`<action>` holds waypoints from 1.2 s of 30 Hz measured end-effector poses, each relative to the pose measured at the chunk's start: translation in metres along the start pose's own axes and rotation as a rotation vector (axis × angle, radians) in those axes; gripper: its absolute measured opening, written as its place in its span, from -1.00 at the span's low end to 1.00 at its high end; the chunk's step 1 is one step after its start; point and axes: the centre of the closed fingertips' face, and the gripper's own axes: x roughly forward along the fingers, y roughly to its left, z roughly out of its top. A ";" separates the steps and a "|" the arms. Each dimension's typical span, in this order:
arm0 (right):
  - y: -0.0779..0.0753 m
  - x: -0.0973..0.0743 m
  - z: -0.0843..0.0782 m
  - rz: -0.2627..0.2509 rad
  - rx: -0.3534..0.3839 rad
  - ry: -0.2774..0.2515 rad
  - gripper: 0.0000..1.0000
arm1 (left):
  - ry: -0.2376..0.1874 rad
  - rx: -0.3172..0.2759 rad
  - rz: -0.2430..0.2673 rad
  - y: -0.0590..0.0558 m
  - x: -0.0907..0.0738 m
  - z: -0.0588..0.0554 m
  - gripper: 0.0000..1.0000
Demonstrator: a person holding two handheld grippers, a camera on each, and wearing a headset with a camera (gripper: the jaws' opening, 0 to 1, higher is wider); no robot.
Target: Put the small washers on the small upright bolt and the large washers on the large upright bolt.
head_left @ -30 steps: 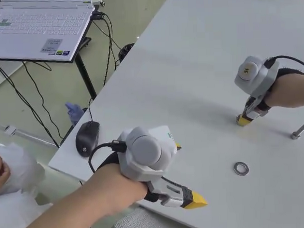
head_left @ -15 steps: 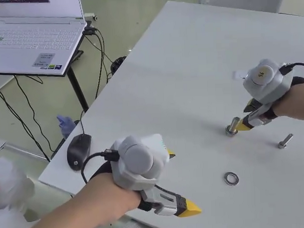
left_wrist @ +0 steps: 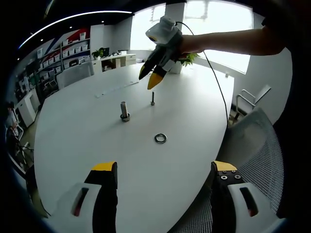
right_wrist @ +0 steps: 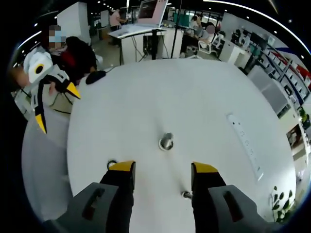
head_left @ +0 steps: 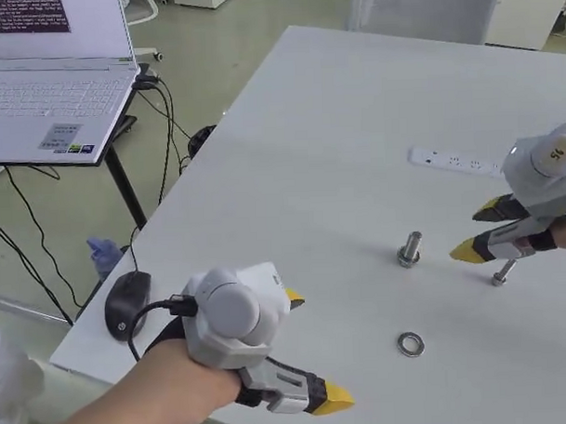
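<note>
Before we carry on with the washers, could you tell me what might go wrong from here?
1. The small bolt stands right beside the open right gripper; a careless swing could topple it.
2. The washer lies flat on the table, so the jaws may slip or push it away.
3. Its size is hard to judge against the large bolt, so it could land on the wrong one.

Right gripper cut off at right edge, laptop cropped top-left
</note>
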 end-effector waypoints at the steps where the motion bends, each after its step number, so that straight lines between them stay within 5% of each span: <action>1: 0.000 -0.002 -0.003 -0.004 0.005 0.000 -0.05 | 0.000 0.000 0.000 0.000 0.000 0.000 0.57; 9: 0.013 -0.013 -0.033 0.006 0.009 0.054 -0.05 | 0.005 0.010 -0.001 -0.002 0.000 0.001 0.57; 14: 0.025 -0.013 -0.033 0.015 0.002 0.056 -0.05 | 0.005 0.014 -0.002 -0.003 0.000 0.002 0.57; 27: 0.087 0.017 -0.030 0.117 -0.078 0.099 -0.06 | 0.004 0.012 -0.005 -0.009 0.000 -0.001 0.57; 36: 0.103 0.050 -0.039 0.169 -0.126 0.144 -0.08 | 0.001 0.009 -0.013 -0.013 0.003 -0.003 0.57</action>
